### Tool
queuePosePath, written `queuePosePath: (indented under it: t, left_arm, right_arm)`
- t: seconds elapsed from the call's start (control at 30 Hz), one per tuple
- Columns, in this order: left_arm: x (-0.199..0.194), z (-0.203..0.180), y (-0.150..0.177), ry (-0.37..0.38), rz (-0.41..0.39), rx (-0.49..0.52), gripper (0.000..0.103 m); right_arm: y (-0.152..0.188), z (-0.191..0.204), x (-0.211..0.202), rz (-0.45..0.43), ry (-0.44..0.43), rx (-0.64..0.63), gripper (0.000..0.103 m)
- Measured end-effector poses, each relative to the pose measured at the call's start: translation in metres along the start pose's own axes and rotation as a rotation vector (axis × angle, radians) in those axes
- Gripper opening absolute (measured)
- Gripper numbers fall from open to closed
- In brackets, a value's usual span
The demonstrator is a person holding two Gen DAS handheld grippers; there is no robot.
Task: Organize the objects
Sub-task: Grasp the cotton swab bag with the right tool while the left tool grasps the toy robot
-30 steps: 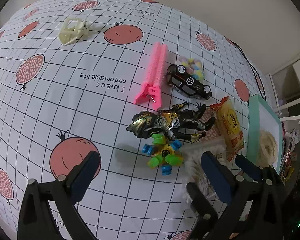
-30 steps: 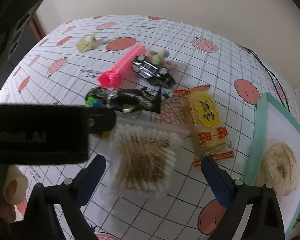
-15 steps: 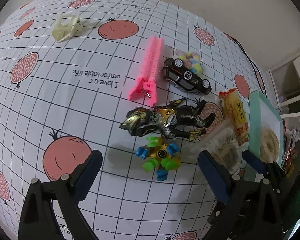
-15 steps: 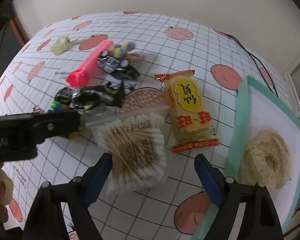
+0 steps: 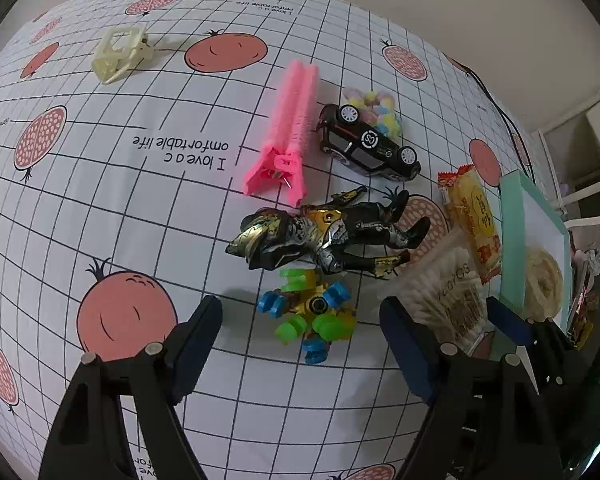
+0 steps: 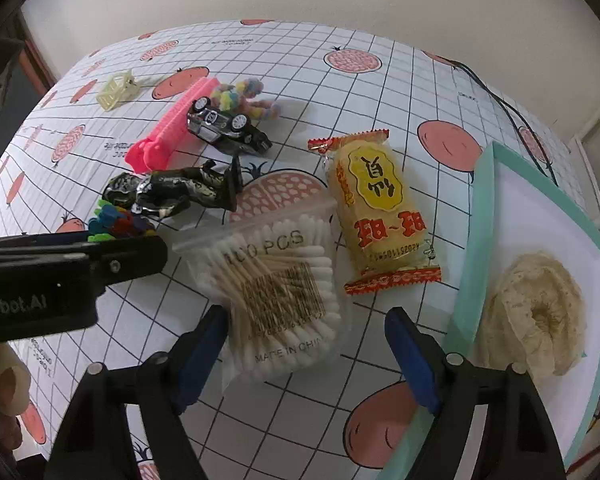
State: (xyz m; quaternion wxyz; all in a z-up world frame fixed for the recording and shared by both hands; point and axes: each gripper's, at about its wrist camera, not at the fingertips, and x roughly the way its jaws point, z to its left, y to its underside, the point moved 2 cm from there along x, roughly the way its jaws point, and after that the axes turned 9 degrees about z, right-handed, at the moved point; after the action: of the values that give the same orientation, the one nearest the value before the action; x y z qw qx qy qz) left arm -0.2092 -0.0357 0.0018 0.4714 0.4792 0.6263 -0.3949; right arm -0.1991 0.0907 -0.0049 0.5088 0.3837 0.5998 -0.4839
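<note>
Clear, crinkly cotton-swab bag [image 6: 278,292] looks light and slippery; right gripper [image 6: 306,354], jaws apart and closing, should pinch its bulging middle.

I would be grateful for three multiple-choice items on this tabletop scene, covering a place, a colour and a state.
1. Where does the beige fibre ring lie?
A. in the mint-rimmed tray
B. on the toy car
C. beside the cream clip

2. What colour is the long clip next to the toy car?
A. green
B. pink
C. black

3. How does the right gripper stand to the cotton swab bag?
A. clamped on it
B. open, jaws astride it
C. far off at the cloth's edge

Answers:
1 A: the fibre ring rests inside the tray.
2 B: the long clip by the toy car is pink.
3 B: the right gripper, its jaws having just been closing, straddles the cotton swab bag without pressing it.
</note>
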Motion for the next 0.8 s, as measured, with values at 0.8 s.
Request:
queuePosePath:
  t: [0.8]
  left_arm:
    - [0.0017,-0.0048,-0.0038,-0.055,-0.008,0.015,0.073]
  right_arm:
    - [0.0,0.0044,0.0039,-0.003,-0.015,-0.032,0.068]
